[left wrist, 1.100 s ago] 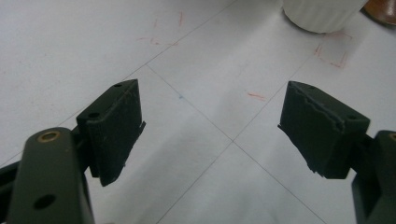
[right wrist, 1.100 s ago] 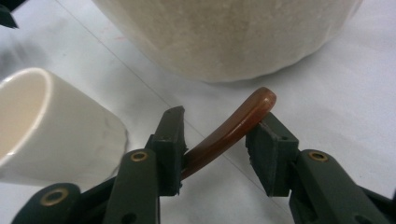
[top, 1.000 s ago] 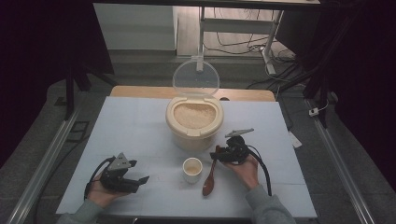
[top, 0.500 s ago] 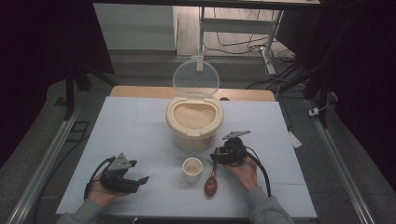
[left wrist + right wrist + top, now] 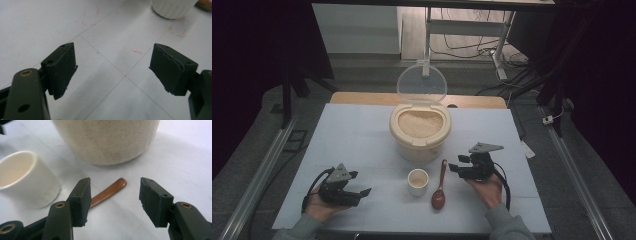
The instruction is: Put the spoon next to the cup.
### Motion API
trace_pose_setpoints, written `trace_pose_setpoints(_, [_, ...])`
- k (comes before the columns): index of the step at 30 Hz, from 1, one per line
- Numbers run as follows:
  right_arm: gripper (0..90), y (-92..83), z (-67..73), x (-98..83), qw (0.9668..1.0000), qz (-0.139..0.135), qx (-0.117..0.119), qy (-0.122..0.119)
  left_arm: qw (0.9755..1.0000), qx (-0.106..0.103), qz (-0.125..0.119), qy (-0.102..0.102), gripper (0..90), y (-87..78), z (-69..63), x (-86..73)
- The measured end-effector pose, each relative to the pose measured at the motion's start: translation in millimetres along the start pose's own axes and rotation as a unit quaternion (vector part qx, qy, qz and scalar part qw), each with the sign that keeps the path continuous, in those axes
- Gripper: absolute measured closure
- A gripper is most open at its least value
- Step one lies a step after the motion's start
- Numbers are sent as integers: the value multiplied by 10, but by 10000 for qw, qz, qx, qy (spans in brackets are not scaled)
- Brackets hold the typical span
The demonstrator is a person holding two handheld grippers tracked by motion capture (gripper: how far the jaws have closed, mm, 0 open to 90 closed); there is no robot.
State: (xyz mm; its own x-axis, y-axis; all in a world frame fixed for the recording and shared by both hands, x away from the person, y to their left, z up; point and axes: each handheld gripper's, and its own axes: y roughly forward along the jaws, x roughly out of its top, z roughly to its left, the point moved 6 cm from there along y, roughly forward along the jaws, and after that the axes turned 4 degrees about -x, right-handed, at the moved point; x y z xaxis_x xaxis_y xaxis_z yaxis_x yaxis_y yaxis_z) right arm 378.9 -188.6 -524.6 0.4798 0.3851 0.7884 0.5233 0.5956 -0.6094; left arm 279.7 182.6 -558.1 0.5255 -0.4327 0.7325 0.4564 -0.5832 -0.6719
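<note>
Now right gripper (image 5: 455, 164) jaws apart, just opened, empty, at 3 o'clock of spoon (image 5: 439, 189) lying by cup (image 5: 417, 181); left gripper (image 5: 357, 183) jaws apart, empty

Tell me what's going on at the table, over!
Right gripper just opened, fingers empty. Spoon flat on table beside cup. Left gripper open, idle. Nothing in the way.
</note>
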Motion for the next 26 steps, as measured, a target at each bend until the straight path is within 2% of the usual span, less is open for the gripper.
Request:
trace_pose_setpoints(3, [428, -154, 8, -85, 9998, -111, 136, -54, 10000, 8, -13, 2, 205, -3, 1, 2])
trace_pose_setpoints(9, [431, -442, -11, -313, 9993, -106, 289, -219, 10000, 46, -47, -26, 205, -12, 14, 4])
trace_pose_setpoints(14, [431, -635, -89, -459, 9995, -129, 169, -251, 10000, 59, -50, -37, 205, -12, 15, 3])
trace_pose_setpoints(17, [432, -717, -127, -505, 9994, -176, 112, -289, 9999, 75, -65, -63, 204, -14, 17, 4])
trace_pose_setpoints(20, [432, -765, -150, -533, 9992, -253, 166, -278, 9999, 77, -70, -72, 204, -18, 20, 2])
trace_pose_setpoints(26, [430, -756, -146, -539, 9989, -239, 141, -391, 9999, 83, -81, -86, 201, -24, 26, 0])
